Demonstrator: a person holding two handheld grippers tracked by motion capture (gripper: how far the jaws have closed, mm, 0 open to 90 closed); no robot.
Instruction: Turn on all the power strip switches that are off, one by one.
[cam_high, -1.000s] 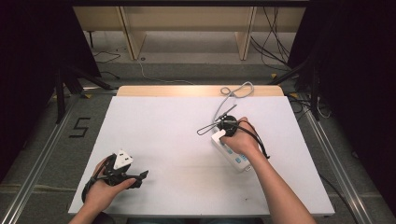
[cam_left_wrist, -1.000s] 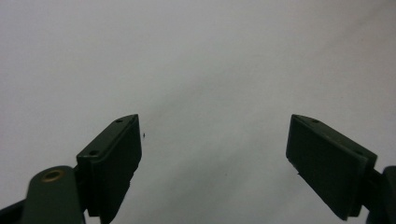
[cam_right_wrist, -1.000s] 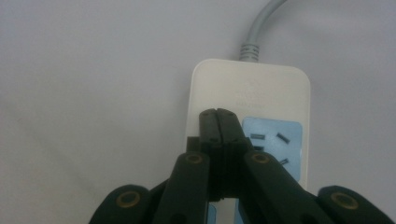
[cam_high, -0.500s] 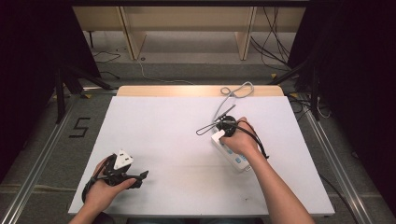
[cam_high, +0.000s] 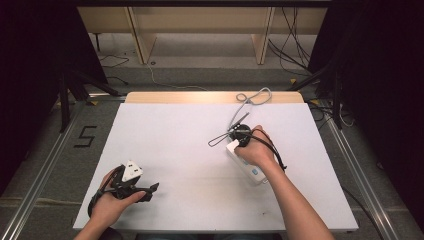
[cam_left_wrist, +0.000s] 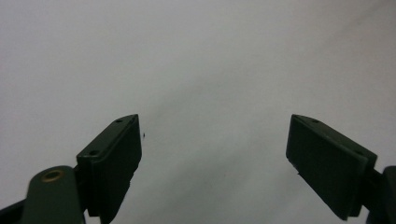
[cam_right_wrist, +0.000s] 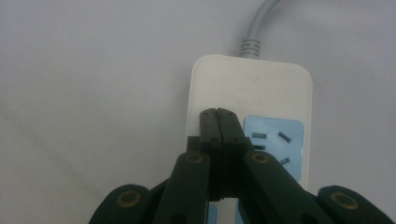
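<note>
— Two grippers, but what does each camera add to the overhead shot?

— From above, the right gripper (cam_high: 237, 135) sits over the far end of the power strip (cam_high: 248, 166), which lies on the desk (cam_high: 175, 135) at a slant, on the right half. The right gripper view goes closer: its jaws are pressed together with nothing between them, poised over the strip's white end just beside a blue socket panel (cam_right_wrist: 275, 140). Whether the tips touch the strip, I can't tell.

— And the cord?

— The grey cord (cam_high: 250, 100) leaves the strip's far end and loops near the desk's far edge; the right gripper view catches just its ribbed collar (cam_right_wrist: 250, 46).

— The left gripper?

— Well apart from the strip, near the desk's front-left corner. The left gripper (cam_high: 150, 190) points toward the strip's side. Its own view shows what the overhead can't: jaws wide apart, bare white surface between them.

— Room to move?

— Plenty left of the strip, across the desk's middle. The strip's near end lies fairly near the right edge.
</note>
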